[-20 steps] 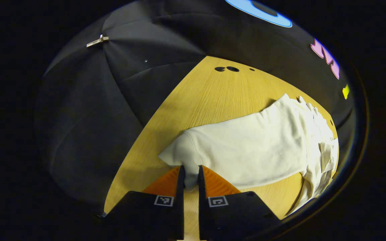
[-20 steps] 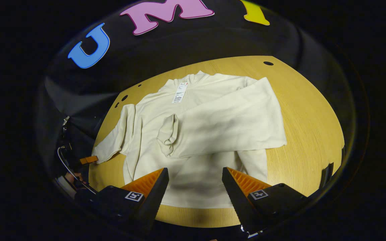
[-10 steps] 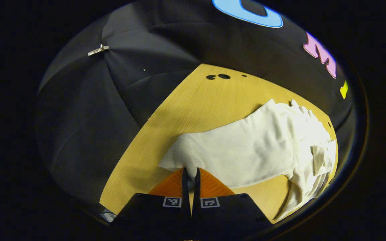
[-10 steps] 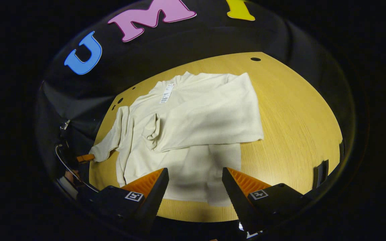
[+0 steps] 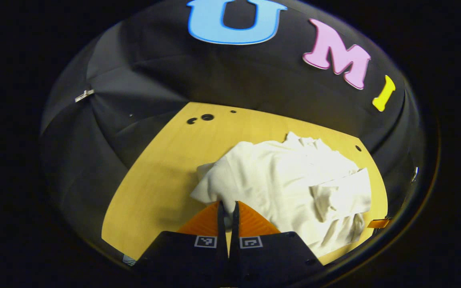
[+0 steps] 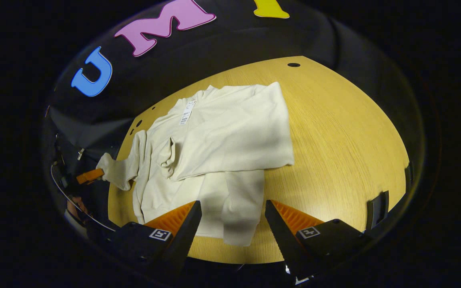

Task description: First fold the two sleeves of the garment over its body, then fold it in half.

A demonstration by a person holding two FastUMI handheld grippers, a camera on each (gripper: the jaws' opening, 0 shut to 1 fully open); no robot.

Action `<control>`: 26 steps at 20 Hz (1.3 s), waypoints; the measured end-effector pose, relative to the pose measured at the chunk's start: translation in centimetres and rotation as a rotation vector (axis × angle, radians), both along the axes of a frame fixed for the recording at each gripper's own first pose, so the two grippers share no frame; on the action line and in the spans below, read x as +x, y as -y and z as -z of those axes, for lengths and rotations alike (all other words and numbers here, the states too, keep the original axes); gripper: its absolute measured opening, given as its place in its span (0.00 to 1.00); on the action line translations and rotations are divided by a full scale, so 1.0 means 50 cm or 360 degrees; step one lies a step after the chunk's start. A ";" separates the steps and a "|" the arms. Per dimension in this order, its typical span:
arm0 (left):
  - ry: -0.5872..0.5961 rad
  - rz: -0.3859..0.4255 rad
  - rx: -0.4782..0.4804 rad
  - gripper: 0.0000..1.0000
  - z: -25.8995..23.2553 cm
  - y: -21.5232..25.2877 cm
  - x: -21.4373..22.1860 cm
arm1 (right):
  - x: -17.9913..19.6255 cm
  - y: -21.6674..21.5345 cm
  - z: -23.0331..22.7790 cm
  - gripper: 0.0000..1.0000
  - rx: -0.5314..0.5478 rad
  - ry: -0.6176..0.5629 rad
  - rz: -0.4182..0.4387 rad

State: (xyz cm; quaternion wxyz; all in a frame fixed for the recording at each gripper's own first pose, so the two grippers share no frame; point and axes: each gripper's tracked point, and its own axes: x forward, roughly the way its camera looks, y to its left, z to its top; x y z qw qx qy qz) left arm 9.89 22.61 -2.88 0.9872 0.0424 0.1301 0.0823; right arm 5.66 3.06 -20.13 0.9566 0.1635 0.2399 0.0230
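Observation:
A cream sweatshirt (image 6: 222, 136) lies flat on the wooden table (image 6: 342, 132), neck toward the back wall. One sleeve (image 6: 234, 156) is folded across its body, cuff near the chest. The other sleeve (image 6: 124, 172) sticks out to the left, its cuff raised off the table. My left gripper (image 5: 227, 204) is shut on that cuff (image 5: 210, 188), and the left gripper (image 6: 92, 175) also shows at the left of the right gripper view. My right gripper (image 6: 233, 218) hovers open over the hem (image 6: 236, 232), holding nothing.
Small round holes (image 5: 202, 117) mark the table's far side, and another hole (image 6: 293, 64) sits at the back. A white tag (image 6: 186, 113) lies by the collar. A dark bracket (image 6: 376, 204) stands at the table's right edge. Bare wood lies right of the garment.
My left gripper has lifted the sleeve cuff and carried it toward the garment's body, bunching the sleeve. The right gripper stayed open and drifted slightly, so the garment sits further left in its view.

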 end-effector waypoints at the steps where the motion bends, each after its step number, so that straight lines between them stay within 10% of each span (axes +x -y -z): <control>1: -0.0005 0.0042 0.0015 0.06 -0.003 0.037 0.010 | 0.000 0.005 0.004 0.98 -0.0010 -0.0009 -0.0004; 17: -0.0204 0.0404 0.0189 0.06 0.100 0.411 0.139 | 0.016 0.023 0.028 0.98 0.0023 -0.0079 -0.0083; 26: -0.0323 0.0425 0.0514 0.06 0.223 0.469 0.212 | 0.024 0.033 0.033 0.98 0.0030 -0.0105 -0.0097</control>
